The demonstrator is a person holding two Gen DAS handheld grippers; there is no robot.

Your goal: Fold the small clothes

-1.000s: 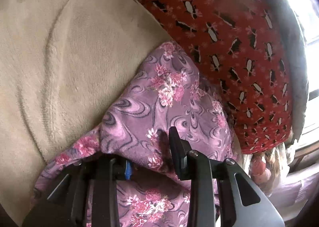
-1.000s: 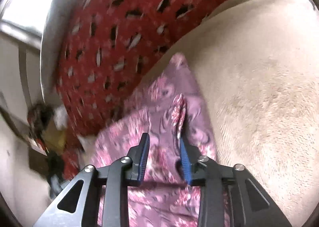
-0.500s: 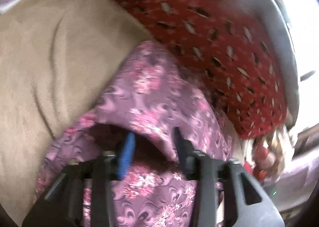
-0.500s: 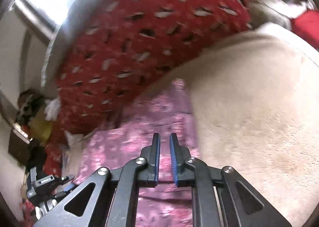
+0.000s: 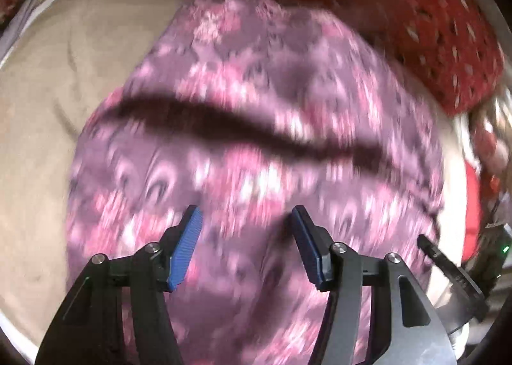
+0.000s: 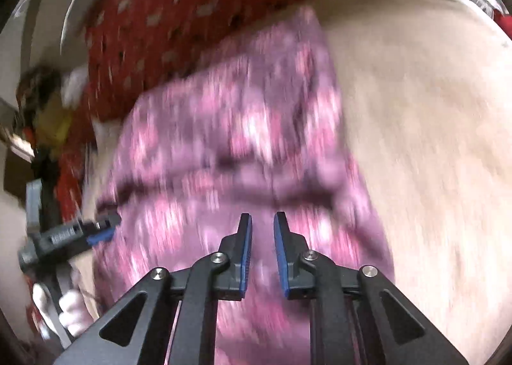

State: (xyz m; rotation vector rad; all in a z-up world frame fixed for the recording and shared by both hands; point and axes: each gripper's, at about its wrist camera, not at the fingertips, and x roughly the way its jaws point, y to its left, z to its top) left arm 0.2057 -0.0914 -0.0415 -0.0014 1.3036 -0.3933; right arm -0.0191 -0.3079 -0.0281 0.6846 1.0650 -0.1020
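Our purple flowery cloth (image 5: pixel 256 128) lies flat on the tan blanket (image 5: pixel 57 115), right in front of both tools. A dark fold line runs across it. Our left tool (image 5: pixel 244 237) is wide apart and holds nothing. Our right tool (image 6: pixel 262 237) has a small gap and holds nothing too.

We think the fold is down and needs smoothing. To do it well, we should press gently along the crease and keep the edges lined up.

The red pillow (image 5: pixel 432 28) sits just past the cloth's far edge, so little room there. The blanket beside our right tool is open for moving.
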